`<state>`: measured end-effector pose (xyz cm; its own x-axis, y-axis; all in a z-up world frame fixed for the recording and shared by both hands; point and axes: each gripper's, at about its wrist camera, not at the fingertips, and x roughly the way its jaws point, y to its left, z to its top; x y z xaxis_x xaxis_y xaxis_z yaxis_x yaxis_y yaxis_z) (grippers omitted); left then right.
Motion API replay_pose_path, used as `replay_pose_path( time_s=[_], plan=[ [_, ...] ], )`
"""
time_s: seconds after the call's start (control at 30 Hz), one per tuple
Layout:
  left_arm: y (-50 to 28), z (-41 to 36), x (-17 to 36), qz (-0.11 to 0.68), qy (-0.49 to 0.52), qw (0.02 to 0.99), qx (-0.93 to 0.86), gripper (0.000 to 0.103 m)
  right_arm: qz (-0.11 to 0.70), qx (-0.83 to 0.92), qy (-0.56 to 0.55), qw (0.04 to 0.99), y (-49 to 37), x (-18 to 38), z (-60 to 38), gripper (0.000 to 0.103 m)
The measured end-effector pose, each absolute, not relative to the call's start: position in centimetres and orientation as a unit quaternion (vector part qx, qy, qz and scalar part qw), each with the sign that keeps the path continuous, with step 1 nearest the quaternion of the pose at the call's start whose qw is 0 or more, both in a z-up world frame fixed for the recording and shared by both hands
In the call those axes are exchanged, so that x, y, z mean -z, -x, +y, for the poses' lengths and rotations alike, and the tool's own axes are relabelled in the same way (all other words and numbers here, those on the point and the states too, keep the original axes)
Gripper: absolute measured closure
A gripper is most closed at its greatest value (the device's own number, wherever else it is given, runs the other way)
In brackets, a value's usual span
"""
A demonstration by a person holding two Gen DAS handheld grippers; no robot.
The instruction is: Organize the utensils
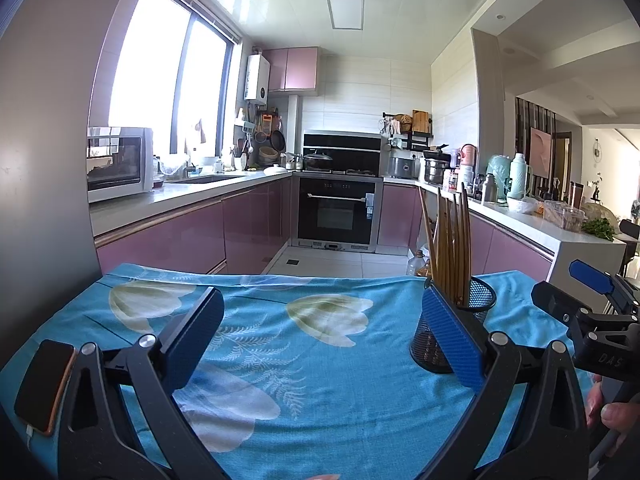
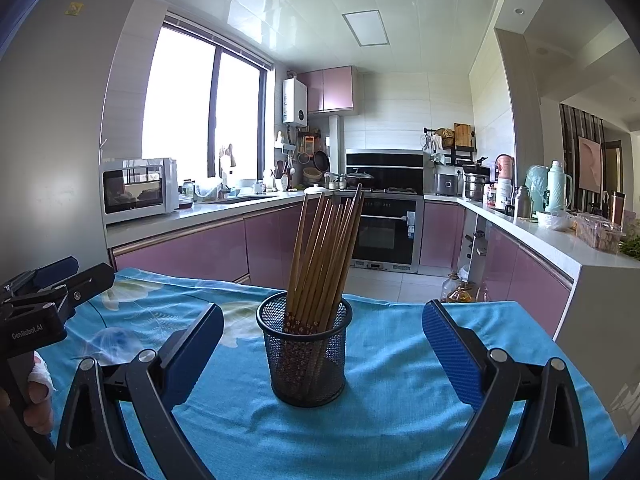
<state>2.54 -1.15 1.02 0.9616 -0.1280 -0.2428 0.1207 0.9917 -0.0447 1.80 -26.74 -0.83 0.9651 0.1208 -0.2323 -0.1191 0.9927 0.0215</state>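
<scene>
Chopsticks point(image 2: 324, 256) fill the cup point(image 2: 306, 354) at twelve o'clock; both my claws point(image 2: 322, 344) gape empty, so I'd back off without nudging it.

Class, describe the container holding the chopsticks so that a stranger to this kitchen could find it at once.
Start at the table with the blue floral cloth in the foreground. On it stands a round black wire-mesh cup, centred in the right wrist view. It is the only upright thing on the cloth, with brown chopsticks fanning from its top, unlike the flat phone at the cloth's edge.

Both wrist views face the kitchen, sharing the mesh holder point(image 2: 307, 354).
</scene>
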Motion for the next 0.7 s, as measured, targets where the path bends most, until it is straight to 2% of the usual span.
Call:
replay_pose_path(
  time_s=[0.37, 0.5, 0.6, 0.7],
  plan=[
    [-2.5, -1.4, -0.8, 0.122, 0.005, 0.991, 0.063, 0.005, 0.121, -0.060, -0.003, 0.991, -2.0, 1.0, -26.8, 0.007],
    [-3.2, -1.4, -0.3, 0.147, 0.012, 0.987, 0.065, 0.005, 0.138, -0.050, 0.000, 0.989, -2.7, 1.4, -27.7, 0.007],
    [-4.3, -0.7, 0.3, 0.176, 0.020, 0.982, 0.060, 0.005, 0.188, -0.020, 0.000, 0.982, -4.4, 2.3, -29.8, 0.007],
    [-5.8, 0.2, 1.2, 0.210, 0.024, 0.976, 0.052, 0.005, 0.283, 0.028, -0.011, 0.959, -7.7, 4.5, -34.0, 0.007]
  ],
)
